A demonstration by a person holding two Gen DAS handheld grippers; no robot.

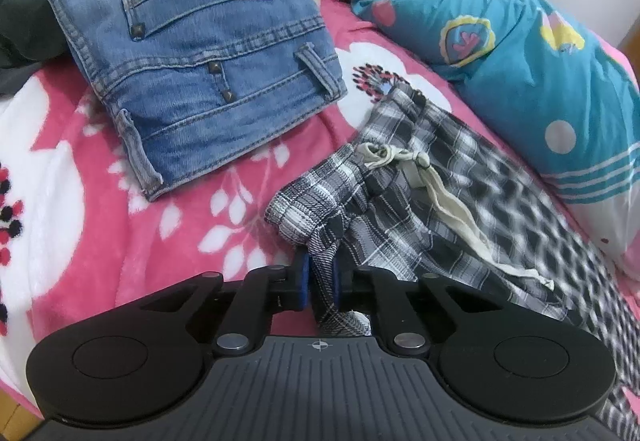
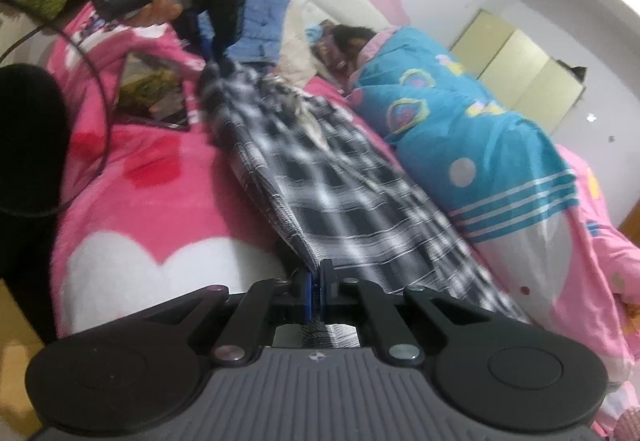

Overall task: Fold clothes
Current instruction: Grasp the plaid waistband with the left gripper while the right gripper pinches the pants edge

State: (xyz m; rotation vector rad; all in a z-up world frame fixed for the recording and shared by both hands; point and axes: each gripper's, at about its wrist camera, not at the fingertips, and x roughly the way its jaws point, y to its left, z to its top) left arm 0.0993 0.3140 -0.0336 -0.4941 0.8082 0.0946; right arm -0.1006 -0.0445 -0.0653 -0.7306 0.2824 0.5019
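Both clamped on plaid pants (image 1: 400, 177): left gripper (image 1: 320, 281) at waistband, right gripper (image 2: 316, 295) at hem; jeans (image 1: 192, 53) at 11 o'clock.

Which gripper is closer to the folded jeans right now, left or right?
Left. The left gripper grips the plaid pants at the waistband, beside the folded jeans. The right gripper pinches the pants' far end, away from them.

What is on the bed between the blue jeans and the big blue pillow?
The checked trousers with a white string lie between the jeans and the pillow, on the pink blanket. The left wrist view shows it.
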